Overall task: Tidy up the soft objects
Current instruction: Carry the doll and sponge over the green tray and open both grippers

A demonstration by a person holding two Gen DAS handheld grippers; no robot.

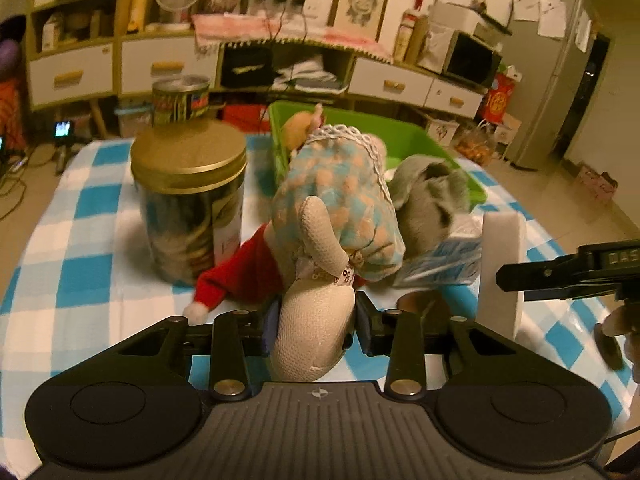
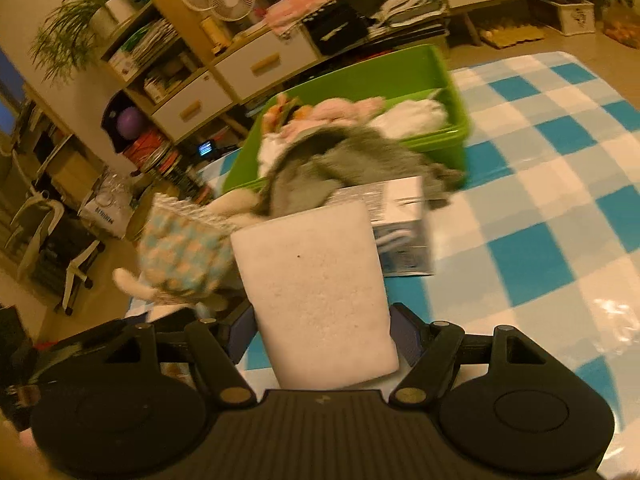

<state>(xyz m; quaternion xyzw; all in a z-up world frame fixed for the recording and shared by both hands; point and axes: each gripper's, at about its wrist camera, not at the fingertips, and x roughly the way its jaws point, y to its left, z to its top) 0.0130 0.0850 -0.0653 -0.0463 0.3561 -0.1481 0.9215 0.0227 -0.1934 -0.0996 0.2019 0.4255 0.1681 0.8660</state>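
The stuffed doll [image 1: 336, 216] in a checked dress is gripped by its foot in the left claw [image 1: 314, 330], just ahead of which a red cloth [image 1: 244, 276] lies on the worktop [image 1: 80, 240]. A white foam block [image 2: 320, 296] is clamped upright in the right claw [image 2: 324, 340]; beyond it, a grey plush [image 2: 344, 164] is seen before the green bin [image 2: 360, 80].

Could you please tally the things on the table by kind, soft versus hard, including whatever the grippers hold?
Soft: 4, the doll, grey plush, red hat, white sponge.
Hard: 4, two jars, a carton, the green bin.
Total: 8, not counting the bin's contents.
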